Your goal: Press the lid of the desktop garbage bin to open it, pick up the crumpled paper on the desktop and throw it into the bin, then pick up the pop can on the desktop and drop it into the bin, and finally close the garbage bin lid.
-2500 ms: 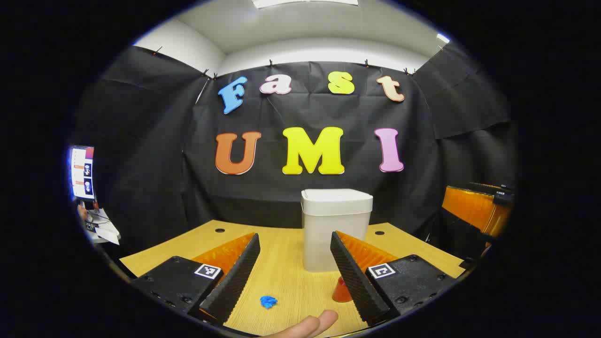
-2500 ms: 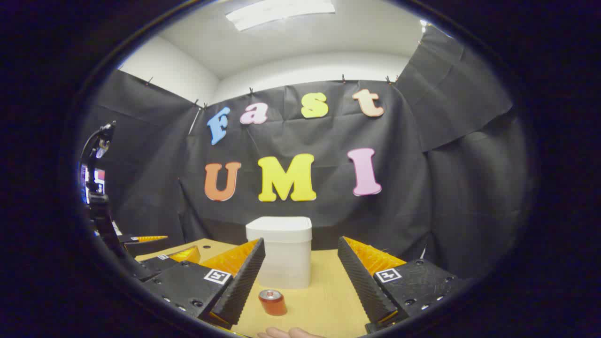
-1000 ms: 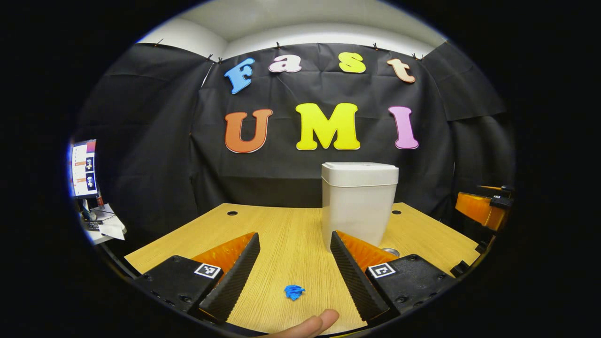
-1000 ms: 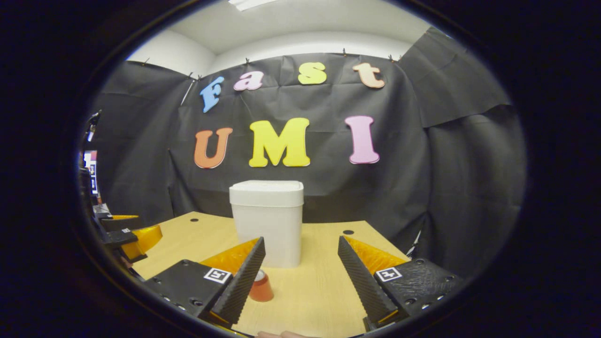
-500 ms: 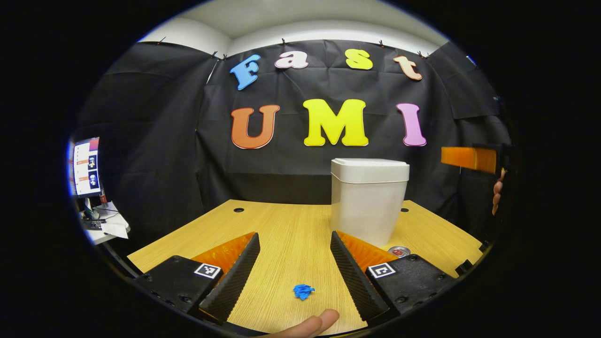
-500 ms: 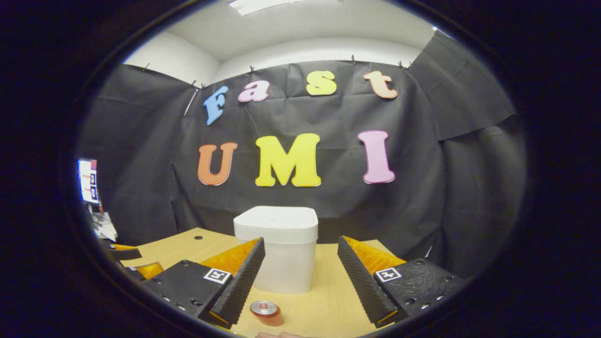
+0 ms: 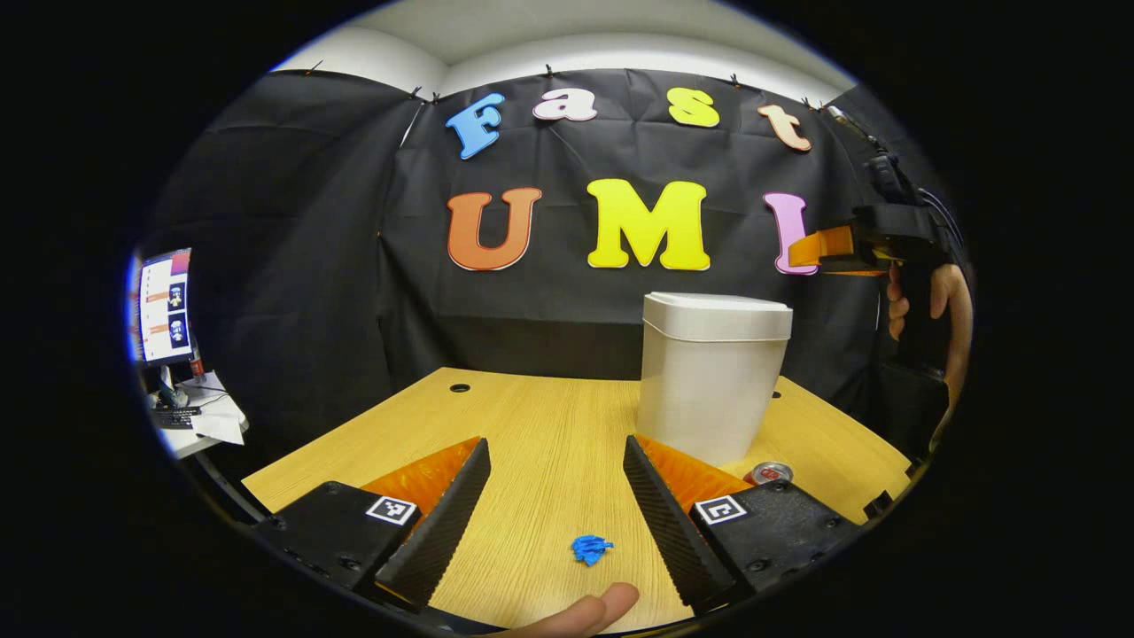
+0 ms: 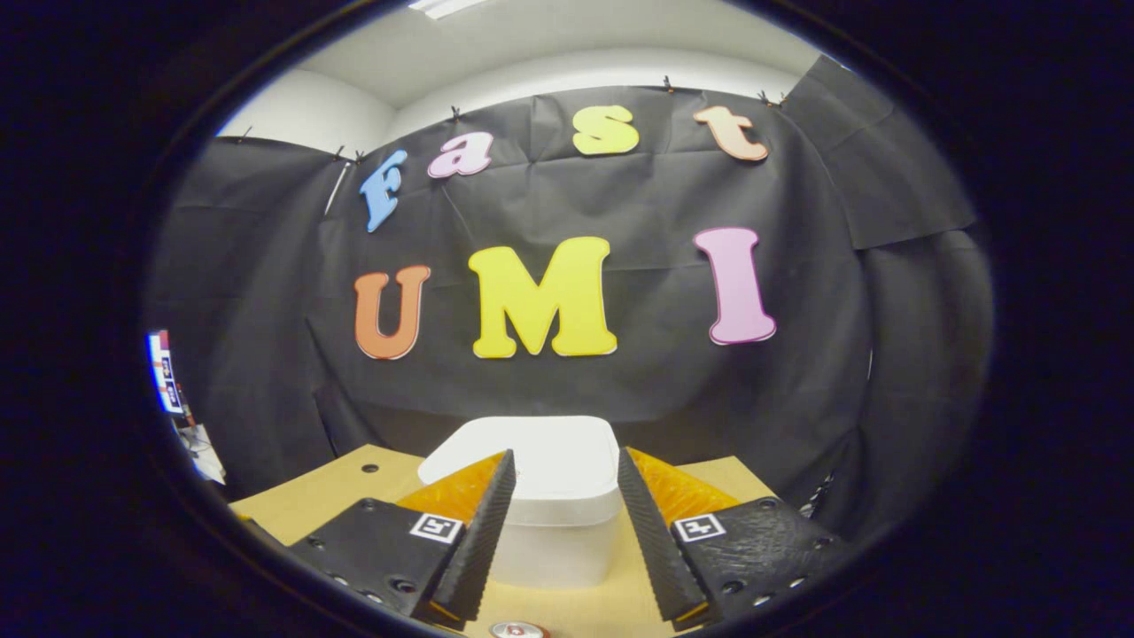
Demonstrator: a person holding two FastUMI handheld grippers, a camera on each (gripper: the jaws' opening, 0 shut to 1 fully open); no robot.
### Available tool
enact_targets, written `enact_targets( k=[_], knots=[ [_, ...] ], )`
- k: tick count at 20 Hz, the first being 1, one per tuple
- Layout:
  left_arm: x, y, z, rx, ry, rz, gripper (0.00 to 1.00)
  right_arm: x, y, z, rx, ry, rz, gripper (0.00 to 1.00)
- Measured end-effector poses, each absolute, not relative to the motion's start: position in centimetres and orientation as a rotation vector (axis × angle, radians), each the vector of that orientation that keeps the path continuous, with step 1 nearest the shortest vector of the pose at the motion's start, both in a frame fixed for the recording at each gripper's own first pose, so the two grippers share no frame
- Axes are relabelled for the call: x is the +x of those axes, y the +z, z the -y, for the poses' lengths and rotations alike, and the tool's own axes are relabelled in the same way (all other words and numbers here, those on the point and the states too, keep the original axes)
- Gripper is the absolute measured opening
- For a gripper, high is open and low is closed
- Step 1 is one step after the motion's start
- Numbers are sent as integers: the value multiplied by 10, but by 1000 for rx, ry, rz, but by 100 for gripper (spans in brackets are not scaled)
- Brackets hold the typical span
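One garbage bin (image 7: 713, 390) is seen on the wooden desktop (image 7: 532, 434) in the left gripper view. It is a white, matte plastic box with rounded corners, slightly tapered toward the base, and its flat lid (image 7: 718, 316) is seated closed. In the right gripper view the same bin (image 8: 549, 523) is seen from above and nearer, between the fingers of the right gripper (image 8: 560, 523).

One piece of crumpled paper (image 7: 591, 548) is found on the desktop: a small, blue, irregular wad, lying between the fingers of the left gripper (image 7: 556, 518) but untouched by them. One pop can (image 7: 769, 472) is placed upright just beside the bin's base; a silver top is visible in both views (image 8: 518, 630).

Two grippers are counted. On each, the inner finger faces are ribbed and wedge-shaped. The left gripper is spread wide, with nothing held. The right gripper is parted somewhat less, also with nothing held; in the left gripper view it (image 7: 833, 248) is seen raised above and to the side of the bin, gripped by a hand (image 7: 930, 306).

The desktop surface is light wood grain with two round cable holes (image 7: 459, 388).
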State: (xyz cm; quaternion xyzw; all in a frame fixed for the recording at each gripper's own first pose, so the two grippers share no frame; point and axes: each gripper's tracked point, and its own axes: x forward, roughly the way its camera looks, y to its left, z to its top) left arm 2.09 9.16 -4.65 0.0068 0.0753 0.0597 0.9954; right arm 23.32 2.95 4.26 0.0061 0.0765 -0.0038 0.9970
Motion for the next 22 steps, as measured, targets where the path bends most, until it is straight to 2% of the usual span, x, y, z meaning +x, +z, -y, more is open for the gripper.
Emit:
enact_targets(
  k=[1,6,7,8,10,16,22],
  knots=[
    [20,-46,-93,15,121,-149,98,240,42,-33,16,4,-164,61],
    [23,-48,-105,28,136,-155,98,269,34,-53,-6,51,-188,25],
    [23,-48,-108,27,143,-159,98,273,32,-60,12,73,-194,12],
    [23,-49,-111,26,146,-162,98,276,29,-66,24,88,-205,4],
    [23,-48,-114,22,151,-163,98,281,20,-73,0,113,-235,2],
    [23,-47,-119,31,156,-161,98,296,-6,-69,-1,57,-333,2],
    [24,-48,-121,21,163,-172,98,301,-21,-71,23,77,-393,2]
  ],
)
